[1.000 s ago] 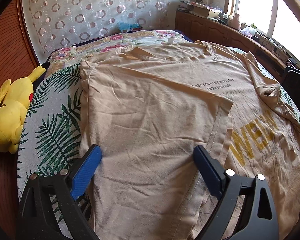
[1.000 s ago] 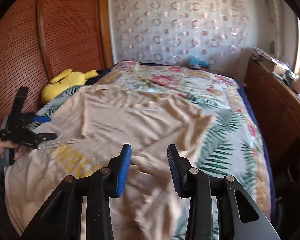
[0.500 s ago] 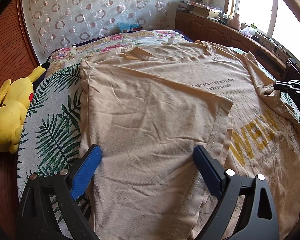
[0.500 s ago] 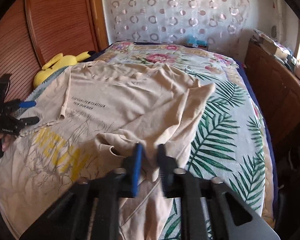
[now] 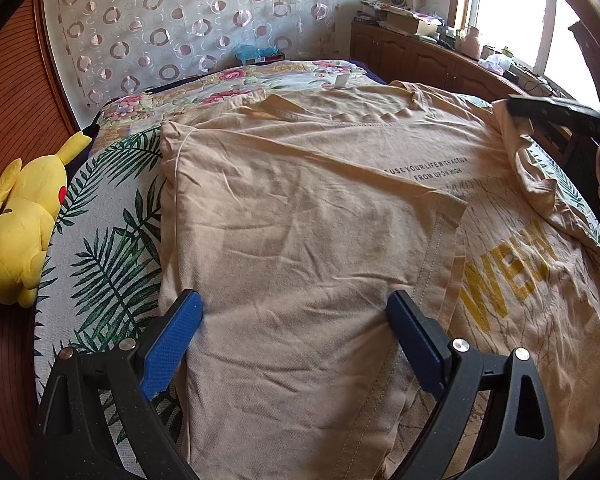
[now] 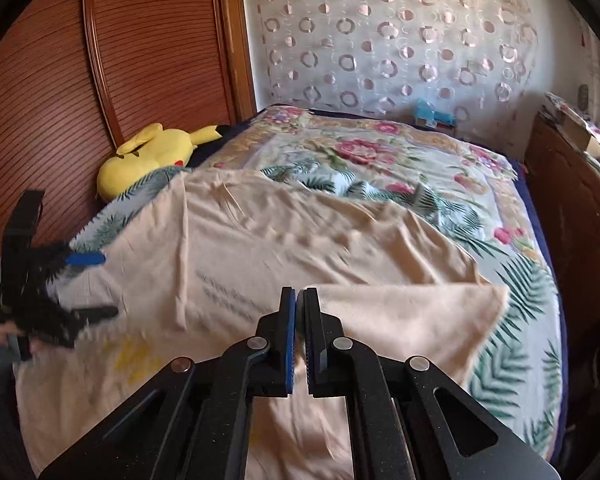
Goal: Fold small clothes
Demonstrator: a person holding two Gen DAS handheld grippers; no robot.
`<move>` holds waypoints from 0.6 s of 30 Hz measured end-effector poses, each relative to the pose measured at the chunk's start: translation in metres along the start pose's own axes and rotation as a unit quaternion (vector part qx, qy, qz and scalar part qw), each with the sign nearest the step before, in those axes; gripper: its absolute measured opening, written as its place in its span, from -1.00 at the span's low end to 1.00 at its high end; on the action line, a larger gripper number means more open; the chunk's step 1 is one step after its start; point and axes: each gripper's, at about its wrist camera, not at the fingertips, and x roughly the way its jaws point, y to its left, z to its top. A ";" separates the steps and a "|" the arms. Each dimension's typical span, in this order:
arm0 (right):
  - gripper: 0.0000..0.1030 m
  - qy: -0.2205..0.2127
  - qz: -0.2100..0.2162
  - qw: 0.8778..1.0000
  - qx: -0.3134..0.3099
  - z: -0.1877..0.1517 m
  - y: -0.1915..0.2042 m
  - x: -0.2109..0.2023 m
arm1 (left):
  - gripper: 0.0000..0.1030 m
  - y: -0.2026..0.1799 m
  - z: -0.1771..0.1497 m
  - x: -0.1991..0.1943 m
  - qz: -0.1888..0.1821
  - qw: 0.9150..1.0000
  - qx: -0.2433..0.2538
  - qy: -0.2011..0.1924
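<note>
Right wrist view is blurring the shirt (image 6: pixel 300 248), so its small print and yellow letters are hardly reading there; the left wrist view is showing them sharply. The right tongs (image 6: pixel 299 344) are sitting pinched almost together on a fold of the shirt's cloth, lifting that side, with the pinched part mostly hiding between the blue pads. In the left wrist view the right tongs (image 5: pixel 556 114) are showing only as a dark bar at the frame edge, the hand behind them getting cut off. The left tongs (image 5: pixel 296 344) are standing wide over the shirt (image 5: pixel 300 220), gripping nothing; whether their tips are touching the cloth is hard to tell. In the right wrist view the left tongs (image 6: pixel 66 280) are smearing with motion blur.

The shirt is lying spread across the bed (image 5: pixel 100 264), one side already folded over the middle. A leaf-and-flower cover is dressing the bed. A yellow plush (image 5: pixel 20 236) is lying at the bed's edge against a ribbed wooden panel (image 6: pixel 60 80). A ring-patterned curtain (image 6: pixel 400 40) is hanging behind, and a cluttered wooden cabinet (image 5: pixel 420 60) is standing under a bright window (image 5: pixel 512 8).
</note>
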 end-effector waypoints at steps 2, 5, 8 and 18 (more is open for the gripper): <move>-0.58 0.000 -0.008 1.000 -0.003 0.002 0.003 0.007 | 0.83 0.000 0.000 0.000 0.000 1.000 0.000 0.000; -0.23 -0.008 -0.004 1.000 0.000 -0.002 0.000 0.004 | 0.82 0.000 0.000 0.000 0.000 1.000 0.000 0.000; -0.23 -0.005 -0.027 1.000 -0.006 -0.016 -0.005 -0.009 | 0.83 0.000 0.000 0.000 0.000 1.000 0.000 0.000; -0.24 0.062 -0.058 0.996 0.005 -0.081 -0.012 -0.012 | 0.83 -0.001 0.000 0.001 0.000 1.000 0.000 0.000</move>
